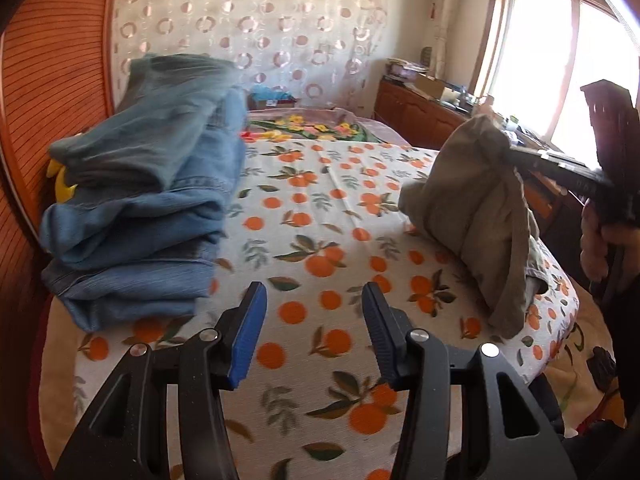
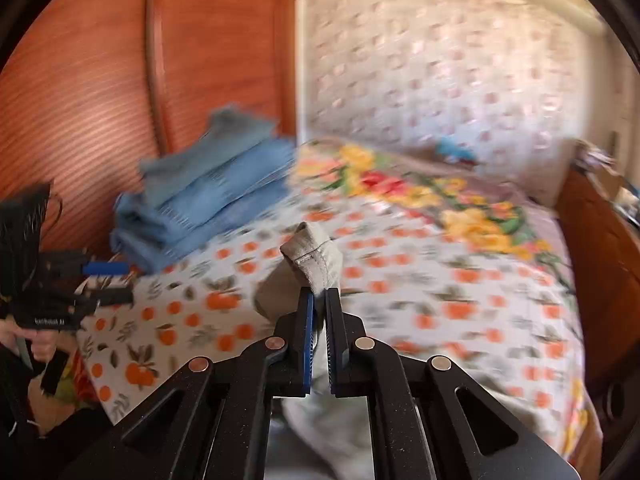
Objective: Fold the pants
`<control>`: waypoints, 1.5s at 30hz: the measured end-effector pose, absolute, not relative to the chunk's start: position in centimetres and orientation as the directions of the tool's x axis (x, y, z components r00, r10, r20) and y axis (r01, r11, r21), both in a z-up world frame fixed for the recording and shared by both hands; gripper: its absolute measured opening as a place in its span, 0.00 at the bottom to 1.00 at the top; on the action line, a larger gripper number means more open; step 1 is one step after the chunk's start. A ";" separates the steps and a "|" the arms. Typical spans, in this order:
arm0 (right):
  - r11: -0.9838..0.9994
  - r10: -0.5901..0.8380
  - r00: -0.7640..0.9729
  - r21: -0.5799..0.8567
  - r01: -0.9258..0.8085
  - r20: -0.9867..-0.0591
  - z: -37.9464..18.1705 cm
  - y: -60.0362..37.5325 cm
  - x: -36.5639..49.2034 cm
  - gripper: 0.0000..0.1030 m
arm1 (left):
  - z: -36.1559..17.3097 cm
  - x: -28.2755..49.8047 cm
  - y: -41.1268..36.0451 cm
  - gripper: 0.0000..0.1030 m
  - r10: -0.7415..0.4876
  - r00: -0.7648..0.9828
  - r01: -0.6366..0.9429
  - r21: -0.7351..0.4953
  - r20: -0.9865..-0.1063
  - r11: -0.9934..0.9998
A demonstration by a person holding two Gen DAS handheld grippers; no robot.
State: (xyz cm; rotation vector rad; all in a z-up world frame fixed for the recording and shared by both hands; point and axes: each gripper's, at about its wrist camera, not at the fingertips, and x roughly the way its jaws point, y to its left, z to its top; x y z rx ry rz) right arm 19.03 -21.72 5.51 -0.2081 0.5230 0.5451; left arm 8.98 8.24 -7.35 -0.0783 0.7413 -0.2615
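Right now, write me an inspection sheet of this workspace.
Surface: bed under an orange-print cover.
Job's things: khaki pants lifted by one end, the rest trailing onto the cover.
Clutter: stack of folded jeans by the headboard; yellow item behind it, unclear.
Grippers: right hand-held gripper shut on khaki pants; left hand-held gripper open, empty, above the cover.
Cables: nothing seen.
Surroundings: wooden headboard, patterned curtain, bright window, cluttered cabinet.

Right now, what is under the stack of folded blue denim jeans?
The folded blue denim jeans rest on the orange-print bedspread. A yellow object peeks out behind them; the stack covers the rest of it.
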 end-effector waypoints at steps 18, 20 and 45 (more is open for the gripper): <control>0.998 0.055 0.831 -0.005 -0.069 -0.554 -0.1 -44.3 12.0 0.05 | -6.8 12.2 -6.5 0.49 -0.433 0.588 0.461 -0.158 -0.683 0.874; 0.998 0.054 0.826 0.006 -0.062 -0.562 -0.8 -44.7 11.8 0.05 | -6.9 12.3 -8.2 0.49 -0.454 0.569 0.492 -0.158 -0.686 0.856; 0.992 0.123 0.834 0.042 -0.120 -0.538 2.3 -45.3 9.2 0.05 | -8.7 13.0 -16.2 0.49 -0.539 0.415 0.639 -0.187 -0.733 0.746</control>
